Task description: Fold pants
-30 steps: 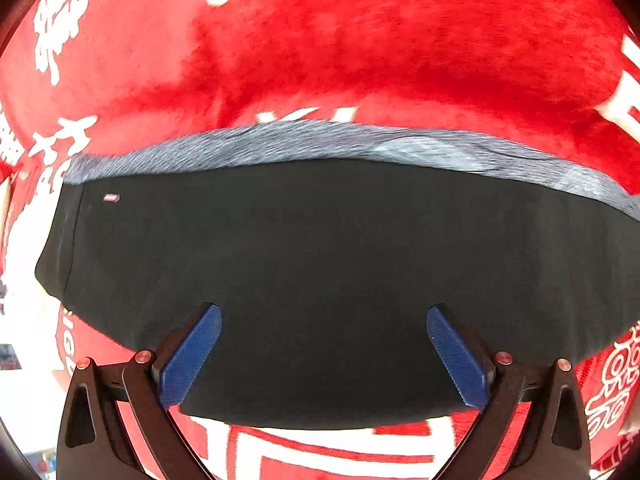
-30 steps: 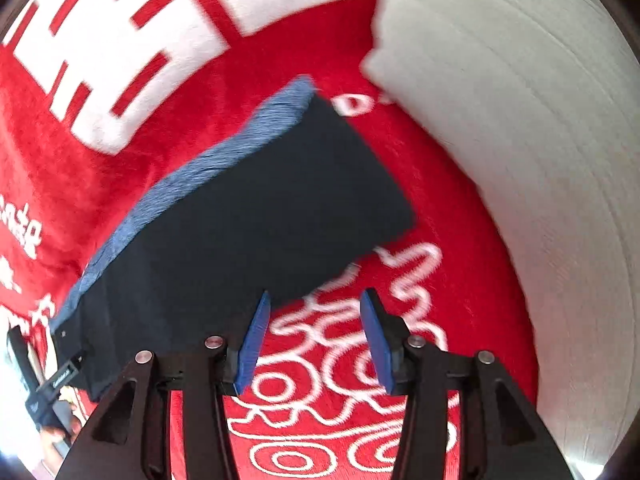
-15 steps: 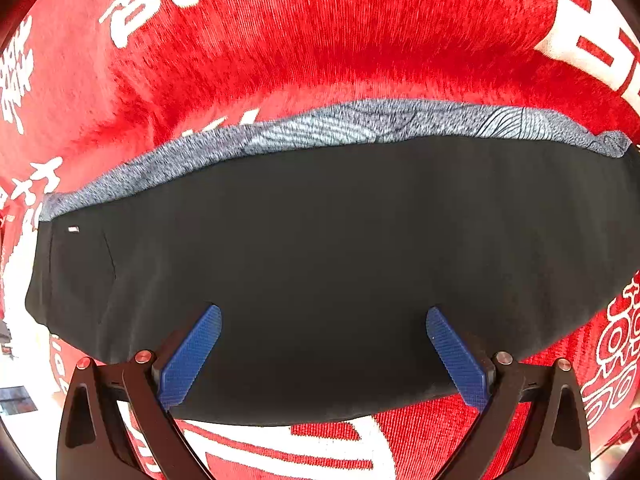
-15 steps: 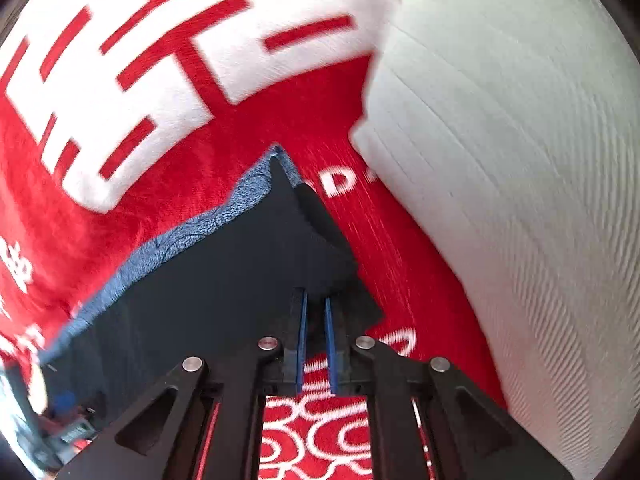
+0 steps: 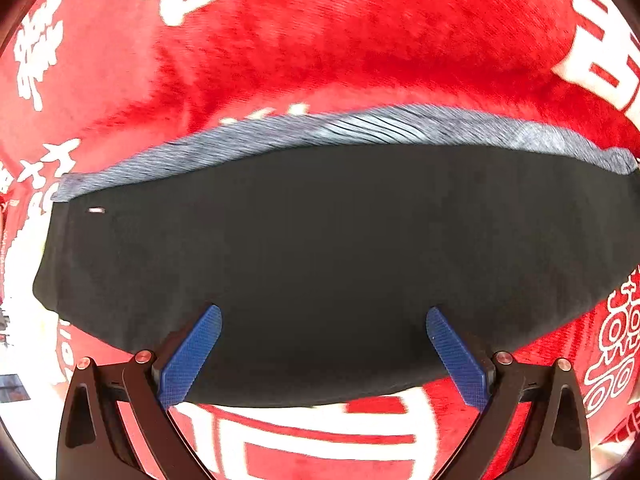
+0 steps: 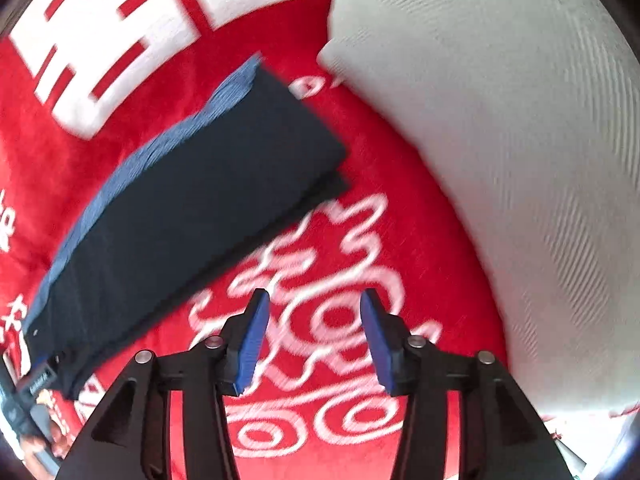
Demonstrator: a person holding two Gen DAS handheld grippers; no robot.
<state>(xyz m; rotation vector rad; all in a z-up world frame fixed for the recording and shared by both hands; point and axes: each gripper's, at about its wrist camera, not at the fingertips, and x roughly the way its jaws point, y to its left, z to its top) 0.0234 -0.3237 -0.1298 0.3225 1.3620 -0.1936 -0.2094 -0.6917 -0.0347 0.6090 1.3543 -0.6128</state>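
Closest in, the right tongs point(image 6: 312, 336) point down over the red blanket point(image 6: 248, 112) with nothing between the blue pads, and the jaws are opening; only the white swirl pattern shows through the gap. The left tongs point(image 5: 322, 344) are spread wide and empty too, hanging over the near edge of the pants point(image 5: 320, 260).

The pants lie flat on the blanket as a long dark folded strip, with a grey-blue band point(image 5: 360, 128) along the far edge, probably the waistband or an inner layer peeking out. One layer sticks out a bit at the corner in the right view, so my guess is the fold needs squaring up or another pass.

Further back there's a white ribbed pillow or cushion point(image 6: 500, 140). The blanket has big white characters, too blurred to read. There's a tiny tag point(image 5: 96, 211) on the pants, unreadable.
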